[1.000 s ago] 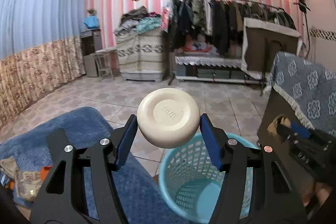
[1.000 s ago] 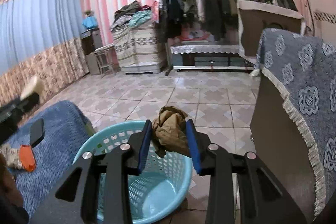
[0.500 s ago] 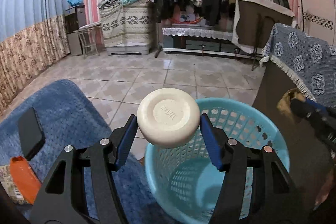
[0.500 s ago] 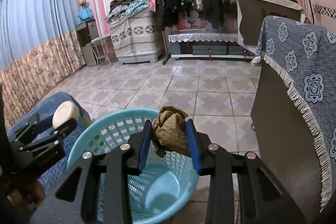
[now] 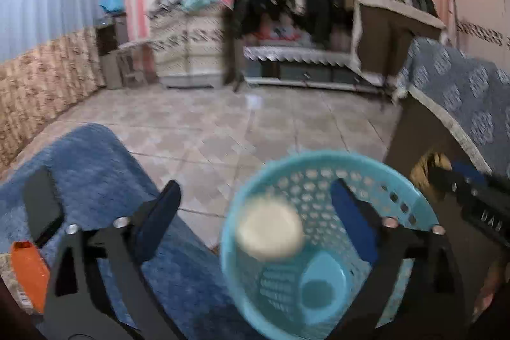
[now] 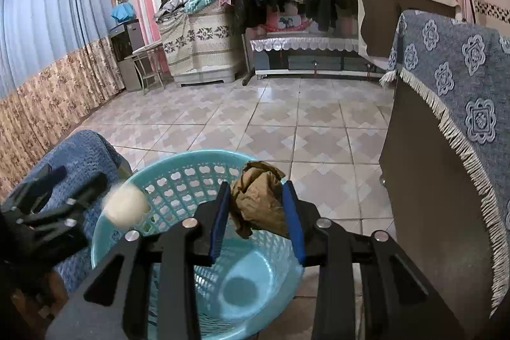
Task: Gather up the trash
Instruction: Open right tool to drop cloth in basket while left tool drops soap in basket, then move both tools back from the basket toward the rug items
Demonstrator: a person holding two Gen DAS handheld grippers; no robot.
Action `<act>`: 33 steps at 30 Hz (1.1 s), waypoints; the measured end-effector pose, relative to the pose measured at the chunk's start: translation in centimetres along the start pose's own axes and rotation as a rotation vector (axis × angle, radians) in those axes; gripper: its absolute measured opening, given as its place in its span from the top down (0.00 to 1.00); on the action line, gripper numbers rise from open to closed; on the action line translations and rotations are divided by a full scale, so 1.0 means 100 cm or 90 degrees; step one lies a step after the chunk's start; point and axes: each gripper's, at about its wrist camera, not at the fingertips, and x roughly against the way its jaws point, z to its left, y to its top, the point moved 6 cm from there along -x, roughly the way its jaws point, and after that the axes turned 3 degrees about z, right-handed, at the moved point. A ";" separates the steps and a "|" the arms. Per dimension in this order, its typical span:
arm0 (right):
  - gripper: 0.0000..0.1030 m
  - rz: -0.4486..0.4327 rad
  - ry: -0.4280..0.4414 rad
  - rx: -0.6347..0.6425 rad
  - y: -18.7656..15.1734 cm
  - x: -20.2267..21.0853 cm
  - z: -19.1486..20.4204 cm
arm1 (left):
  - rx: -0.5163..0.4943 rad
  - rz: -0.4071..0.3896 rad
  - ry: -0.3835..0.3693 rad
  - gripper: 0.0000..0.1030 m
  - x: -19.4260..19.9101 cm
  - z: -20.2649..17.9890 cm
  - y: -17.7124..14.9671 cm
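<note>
Left claw point(image 5: 255, 212) jaws just opened wide; blurred, apparently loose white disc point(image 5: 269, 232) between them, above basket point(image 5: 414, 206). Right claw point(image 6: 256, 214) clamped on brown wad point(image 6: 259, 203).

Left gripper point(image 5: 255, 212) jaws newly apart, cream disc point(image 5: 269, 233) loose above the blue basket point(image 5: 414, 212).

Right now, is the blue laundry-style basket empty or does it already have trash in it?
Empty so far: the blue basket's bare floor shows. The cream round lid, free of the open left gripper, is blurred above it.
</note>
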 end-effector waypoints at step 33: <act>0.11 -0.017 -0.013 0.046 -0.004 -0.010 0.043 | 0.083 -0.004 0.127 0.05 0.029 0.081 0.004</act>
